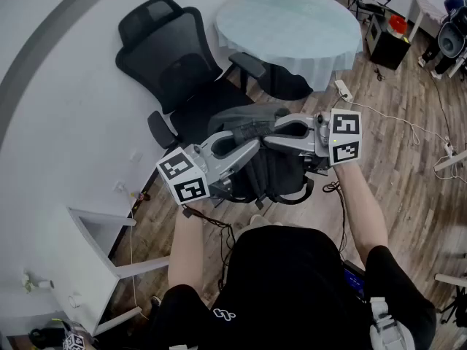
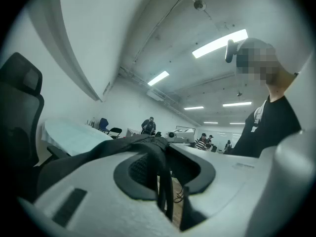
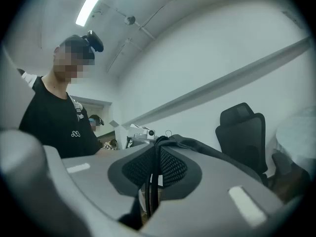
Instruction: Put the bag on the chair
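Two tools carry the bag point(image 1: 273, 172) between them, just in front of the chair point(image 1: 171, 60) and a little over the front edge of its seat. As far as we can judge, it does not rest on the seat yet. The left tool point(image 2: 165, 171) is clamped on a dark strap at the top of the bag, which runs down between its pads. The right tool point(image 3: 154, 171) is pressed together on a thin fold of the same dark fabric. We judge the bag to be soft and limp: it sags below the two grips, so it will probably fold or lean when it lands. It seems not very heavy, but this we cannot know. The top straps look like the good place to hold, because the body then hangs straight. We would lower it onto the middle of the seat, near the backrest, before we let go.
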A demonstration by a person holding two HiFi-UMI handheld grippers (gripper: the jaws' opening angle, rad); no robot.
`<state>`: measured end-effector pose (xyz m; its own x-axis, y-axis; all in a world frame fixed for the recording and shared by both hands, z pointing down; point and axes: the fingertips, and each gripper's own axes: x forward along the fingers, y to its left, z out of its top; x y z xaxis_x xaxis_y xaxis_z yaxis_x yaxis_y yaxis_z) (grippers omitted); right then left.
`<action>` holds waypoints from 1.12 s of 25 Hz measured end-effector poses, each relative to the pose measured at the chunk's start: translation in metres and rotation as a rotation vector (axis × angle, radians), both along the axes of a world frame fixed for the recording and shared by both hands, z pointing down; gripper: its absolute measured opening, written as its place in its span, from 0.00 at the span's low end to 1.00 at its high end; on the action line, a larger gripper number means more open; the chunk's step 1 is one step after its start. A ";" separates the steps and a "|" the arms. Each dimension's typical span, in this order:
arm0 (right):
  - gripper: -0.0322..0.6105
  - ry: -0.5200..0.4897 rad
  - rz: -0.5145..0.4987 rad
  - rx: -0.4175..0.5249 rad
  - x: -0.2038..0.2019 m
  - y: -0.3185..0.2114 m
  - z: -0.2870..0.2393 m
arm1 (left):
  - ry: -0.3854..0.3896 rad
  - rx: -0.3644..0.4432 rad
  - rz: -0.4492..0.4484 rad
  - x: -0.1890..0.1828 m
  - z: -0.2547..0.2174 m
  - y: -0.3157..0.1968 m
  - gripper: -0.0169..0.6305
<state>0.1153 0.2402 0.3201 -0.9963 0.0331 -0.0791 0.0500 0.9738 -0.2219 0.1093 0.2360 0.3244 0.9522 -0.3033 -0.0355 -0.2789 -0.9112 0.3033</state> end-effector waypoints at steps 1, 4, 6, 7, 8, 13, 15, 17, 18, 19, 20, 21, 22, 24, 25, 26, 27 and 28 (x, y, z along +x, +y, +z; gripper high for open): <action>0.11 -0.003 -0.008 -0.018 -0.001 0.000 0.001 | 0.001 -0.008 -0.005 -0.001 0.001 0.000 0.15; 0.11 -0.008 -0.027 -0.051 -0.002 0.000 0.003 | 0.001 -0.025 -0.016 -0.002 0.003 0.000 0.15; 0.11 -0.008 -0.035 -0.053 0.000 0.000 0.006 | -0.010 -0.033 -0.019 0.000 0.007 0.000 0.15; 0.11 -0.008 -0.039 -0.054 0.000 0.001 0.009 | -0.019 -0.038 -0.024 0.000 0.010 0.001 0.15; 0.11 -0.006 -0.045 -0.055 0.001 0.001 0.011 | -0.028 -0.044 -0.033 0.001 0.012 0.001 0.15; 0.11 0.000 -0.078 -0.034 -0.010 0.003 0.015 | -0.051 -0.049 -0.080 -0.010 0.017 0.003 0.15; 0.11 -0.001 -0.086 -0.026 -0.017 0.001 0.016 | -0.055 -0.040 -0.098 -0.017 0.018 0.001 0.15; 0.11 -0.010 -0.095 -0.016 -0.014 0.002 0.015 | -0.061 -0.023 -0.112 -0.015 0.017 0.002 0.15; 0.11 -0.014 -0.100 -0.010 -0.010 0.003 0.014 | -0.066 -0.013 -0.118 -0.010 0.016 0.004 0.15; 0.11 -0.017 -0.105 -0.006 -0.008 0.002 0.013 | -0.070 -0.004 -0.123 -0.008 0.015 0.002 0.15; 0.11 -0.017 -0.109 -0.006 -0.011 -0.005 0.013 | -0.071 0.000 -0.127 -0.011 0.014 -0.004 0.15; 0.11 -0.014 -0.113 -0.011 -0.021 -0.017 0.013 | -0.068 -0.002 -0.132 -0.021 0.015 -0.016 0.15; 0.12 -0.011 -0.116 -0.019 -0.036 -0.033 0.015 | -0.062 -0.008 -0.134 -0.036 0.016 -0.032 0.15; 0.12 -0.002 -0.118 -0.034 -0.065 -0.071 0.019 | -0.054 -0.014 -0.133 -0.065 0.021 -0.070 0.15; 0.12 0.002 -0.118 -0.036 -0.075 -0.089 0.021 | -0.050 -0.013 -0.130 -0.075 0.023 -0.088 0.15; 0.12 0.006 -0.117 -0.036 -0.082 -0.106 0.023 | -0.045 -0.011 -0.126 -0.082 0.025 -0.104 0.15; 0.12 0.010 -0.117 -0.037 -0.087 -0.122 0.026 | -0.039 -0.014 -0.124 -0.088 0.027 -0.120 0.15; 0.12 0.014 -0.118 -0.041 -0.092 -0.137 0.029 | -0.029 -0.022 -0.126 -0.092 0.030 -0.135 0.15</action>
<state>0.0229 0.1032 0.3495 -0.9867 0.1473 -0.0689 0.1604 0.9515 -0.2626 0.0169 0.1010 0.3548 0.9072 -0.4207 -0.0003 -0.3995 -0.8618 0.3126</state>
